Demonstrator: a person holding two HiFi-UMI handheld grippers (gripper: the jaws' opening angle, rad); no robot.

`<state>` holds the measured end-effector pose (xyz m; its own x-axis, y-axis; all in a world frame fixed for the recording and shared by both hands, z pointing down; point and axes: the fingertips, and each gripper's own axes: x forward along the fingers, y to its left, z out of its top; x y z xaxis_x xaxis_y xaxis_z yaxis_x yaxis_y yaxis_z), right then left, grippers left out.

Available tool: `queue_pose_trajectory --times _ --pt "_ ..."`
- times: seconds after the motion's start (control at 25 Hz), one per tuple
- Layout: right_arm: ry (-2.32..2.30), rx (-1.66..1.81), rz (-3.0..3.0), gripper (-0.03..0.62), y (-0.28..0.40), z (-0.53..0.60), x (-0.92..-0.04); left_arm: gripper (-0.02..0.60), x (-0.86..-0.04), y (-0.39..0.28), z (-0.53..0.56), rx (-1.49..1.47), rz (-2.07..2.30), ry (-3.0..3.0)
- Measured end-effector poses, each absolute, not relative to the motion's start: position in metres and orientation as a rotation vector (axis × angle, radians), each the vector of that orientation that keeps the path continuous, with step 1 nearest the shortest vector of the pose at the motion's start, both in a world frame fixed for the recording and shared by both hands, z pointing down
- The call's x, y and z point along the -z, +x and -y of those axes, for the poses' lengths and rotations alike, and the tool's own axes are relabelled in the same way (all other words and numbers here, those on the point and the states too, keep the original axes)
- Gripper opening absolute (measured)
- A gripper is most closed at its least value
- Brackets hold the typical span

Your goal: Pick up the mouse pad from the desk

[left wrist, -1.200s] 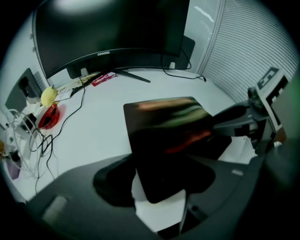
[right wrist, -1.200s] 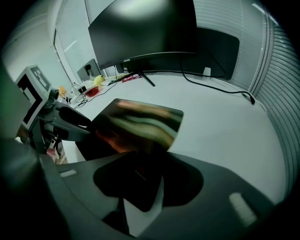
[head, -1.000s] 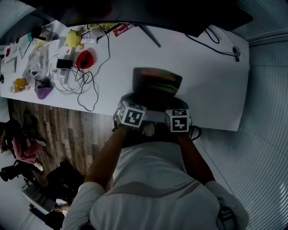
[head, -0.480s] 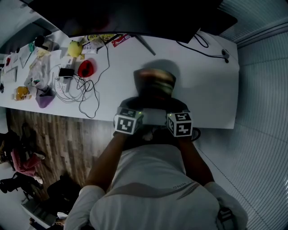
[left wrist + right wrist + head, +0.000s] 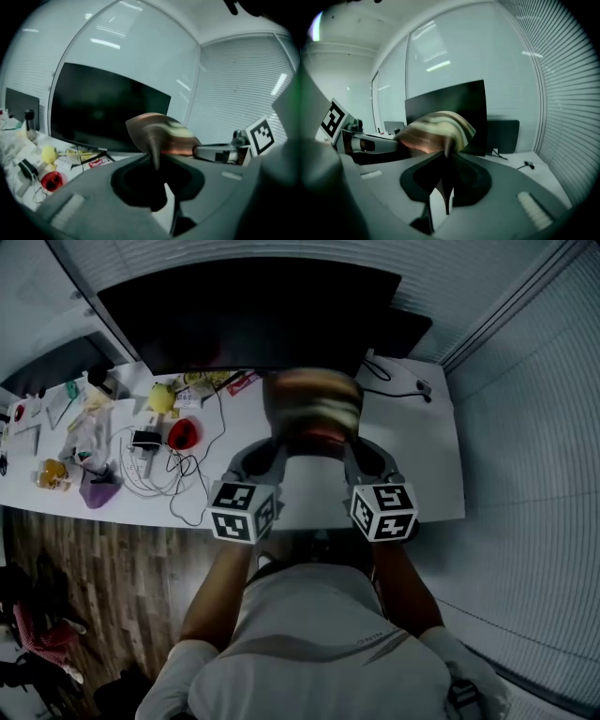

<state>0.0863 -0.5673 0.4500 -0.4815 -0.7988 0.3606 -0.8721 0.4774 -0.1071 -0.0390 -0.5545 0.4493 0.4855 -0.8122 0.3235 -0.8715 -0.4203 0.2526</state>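
The mouse pad (image 5: pixel 314 409), striped in brown, cream and red, hangs in the air above the white desk (image 5: pixel 427 465), in front of the dark monitor (image 5: pixel 253 324). My left gripper (image 5: pixel 277 450) pinches its near left edge, jaws still closing on it. My right gripper (image 5: pixel 352 450) is shut on the near right edge. In the left gripper view the mouse pad (image 5: pixel 161 136) rises from between the jaws of the left gripper (image 5: pixel 153 161). The right gripper view shows the mouse pad (image 5: pixel 436 129) clamped in the right gripper (image 5: pixel 447 157), bulging upward.
On the desk's left lie a red object (image 5: pixel 181 434), a yellow toy (image 5: pixel 161 397), tangled cables (image 5: pixel 155 470), a purple cup (image 5: pixel 98 491) and papers. A black cable (image 5: pixel 403 381) runs at the right behind the monitor. Blinds cover the wall at the right.
Both grippers have risen together, lifting the mouse pad off the desk up to the height of the monitor. The pad's near edge is now gripped more tightly.
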Motion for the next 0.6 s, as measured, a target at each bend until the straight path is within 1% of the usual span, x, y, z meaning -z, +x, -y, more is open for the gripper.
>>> queue_pose_trajectory --times 0.2,0.4,0.6 --pt "1.510 -0.241 2.618 0.043 0.084 0.556 -0.355 0.066 -0.355 -0.046 0.546 -0.041 1.504 2.472" --pt "1.560 -0.083 2.731 0.043 0.087 0.538 -0.282 0.071 -0.278 -0.046 0.529 0.041 1.563 2.614" --pt "1.592 0.050 2.793 0.044 0.095 0.521 -0.235 0.071 -0.229 -0.039 0.510 0.100 1.656 2.731"
